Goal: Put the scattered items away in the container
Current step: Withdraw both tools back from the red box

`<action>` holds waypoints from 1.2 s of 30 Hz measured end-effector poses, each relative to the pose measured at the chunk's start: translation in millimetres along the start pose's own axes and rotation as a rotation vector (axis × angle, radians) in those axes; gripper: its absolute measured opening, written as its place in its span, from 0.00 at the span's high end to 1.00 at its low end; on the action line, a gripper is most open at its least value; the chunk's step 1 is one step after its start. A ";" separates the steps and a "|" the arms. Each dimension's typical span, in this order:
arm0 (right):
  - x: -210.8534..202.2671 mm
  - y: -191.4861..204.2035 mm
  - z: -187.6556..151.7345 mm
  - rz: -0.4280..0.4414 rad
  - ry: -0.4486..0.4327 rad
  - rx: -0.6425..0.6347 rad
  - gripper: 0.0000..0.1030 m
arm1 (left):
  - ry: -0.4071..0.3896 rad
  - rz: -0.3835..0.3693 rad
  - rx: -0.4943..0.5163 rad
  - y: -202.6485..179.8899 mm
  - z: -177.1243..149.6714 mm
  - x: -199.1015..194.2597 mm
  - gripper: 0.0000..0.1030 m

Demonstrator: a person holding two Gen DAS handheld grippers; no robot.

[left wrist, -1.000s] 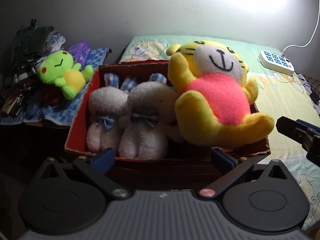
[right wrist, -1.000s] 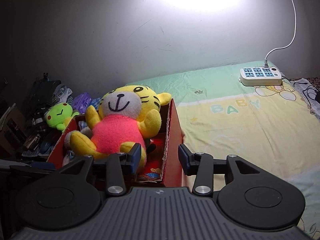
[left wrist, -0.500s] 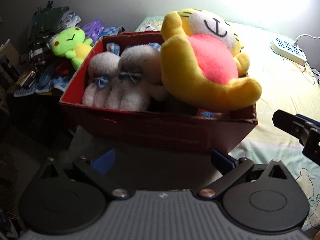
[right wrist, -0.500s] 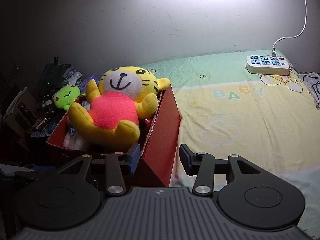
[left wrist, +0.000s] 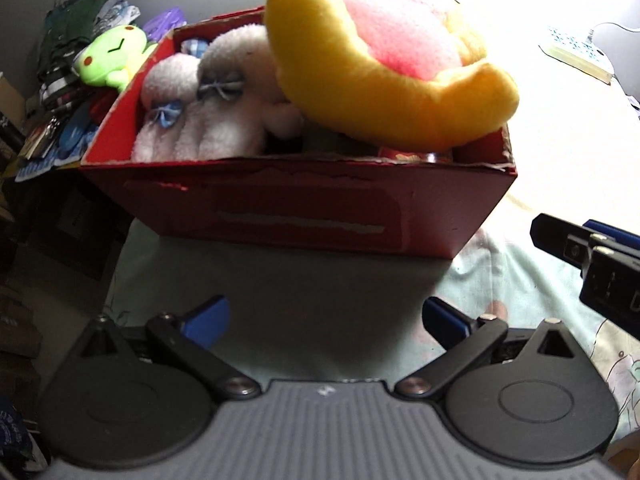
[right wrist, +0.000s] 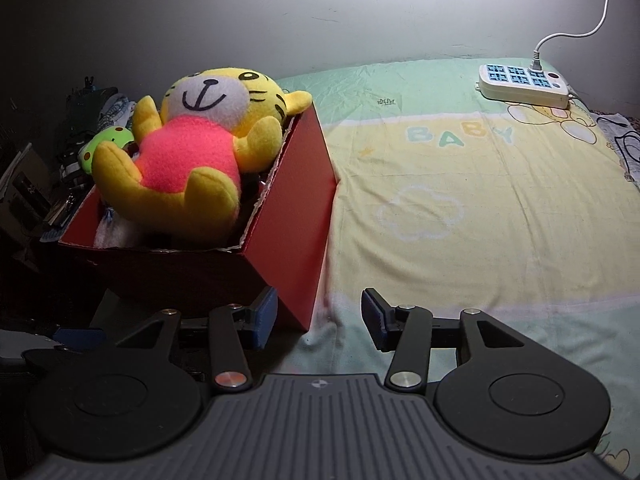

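Note:
A red cardboard box (left wrist: 304, 216) (right wrist: 296, 208) stands on the bed sheet. Inside it lie a yellow tiger plush with a pink belly (left wrist: 384, 52) (right wrist: 188, 160) and two white fluffy plush toys with blue bows (left wrist: 200, 120). A green frog plush (left wrist: 114, 54) (right wrist: 106, 144) lies outside, beyond the box's left side. My left gripper (left wrist: 324, 320) hovers open over the sheet in front of the box, nothing between its fingers. My right gripper (right wrist: 318, 318) is near the box's front right corner, its jaws opening and empty; it also shows in the left wrist view (left wrist: 588, 248).
A white power strip (right wrist: 524, 86) with a cable lies at the far right of the bed. Clutter of clothes and small items (left wrist: 68, 80) is piled to the left of the box. A dark wall rises behind the bed.
Both grippers have drawn back and sunk, so the box now sits farther ahead and higher in both views. The right gripper's fingers stand wider apart than before.

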State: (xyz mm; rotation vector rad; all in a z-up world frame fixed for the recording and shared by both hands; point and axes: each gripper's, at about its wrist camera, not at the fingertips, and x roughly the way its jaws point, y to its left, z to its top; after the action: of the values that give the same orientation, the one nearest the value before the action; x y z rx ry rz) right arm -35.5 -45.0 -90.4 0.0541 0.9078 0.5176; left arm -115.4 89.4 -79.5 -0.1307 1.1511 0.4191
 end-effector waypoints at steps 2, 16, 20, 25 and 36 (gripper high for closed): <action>3.0 6.3 -1.4 -0.023 0.021 0.003 0.47 | -0.003 -0.010 0.016 4.7 3.1 0.7 0.01; -5.3 64.2 -6.0 -0.164 -0.011 0.038 0.37 | -0.072 -0.062 0.124 57.5 9.0 -10.9 0.01; -12.1 82.6 -5.7 -0.201 -0.026 0.035 0.31 | -0.121 -0.054 0.132 70.9 9.4 -23.5 0.01; -23.3 100.7 0.2 -0.263 -0.055 0.016 0.21 | -0.174 -0.050 0.110 86.7 17.1 -35.5 0.01; -53.6 86.8 17.5 -0.358 -0.104 0.060 0.17 | -0.314 -0.201 0.114 85.6 35.3 -72.3 0.02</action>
State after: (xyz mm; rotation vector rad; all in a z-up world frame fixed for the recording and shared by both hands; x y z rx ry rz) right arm -84.2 9.9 -17.4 -0.0270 0.8088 0.1534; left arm -142.9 160.4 10.0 -0.0763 0.8408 0.1861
